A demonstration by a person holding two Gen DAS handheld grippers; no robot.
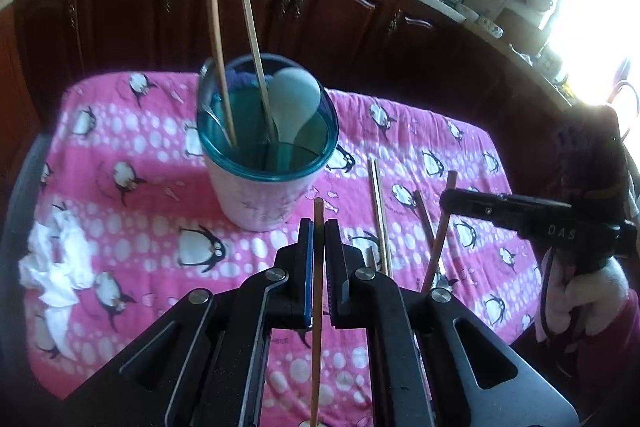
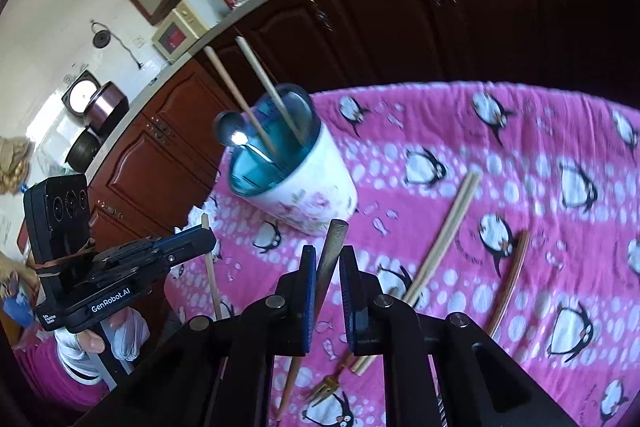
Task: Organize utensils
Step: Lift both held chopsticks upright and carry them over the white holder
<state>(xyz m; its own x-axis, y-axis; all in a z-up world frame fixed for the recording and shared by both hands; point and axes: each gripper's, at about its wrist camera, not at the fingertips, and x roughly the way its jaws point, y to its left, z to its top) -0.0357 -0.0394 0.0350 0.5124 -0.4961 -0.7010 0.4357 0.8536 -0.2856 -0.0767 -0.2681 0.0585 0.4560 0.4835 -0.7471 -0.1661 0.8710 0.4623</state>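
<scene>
Your left gripper (image 1: 318,247) pinches a chopstick (image 1: 317,307) mid-shaft; cup (image 1: 266,163) sits just ahead. Right gripper (image 2: 327,267) clamps a dark chopstick (image 2: 330,255). Both look light, stiff, slick, so they'll likely pivot; grip nearer the middle. Spares (image 2: 436,259) lie right.

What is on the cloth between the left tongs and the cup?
Nothing: in the left wrist view, only bare penguin cloth lies between the left tongs, shut on a chopstick, and the cup.
</scene>
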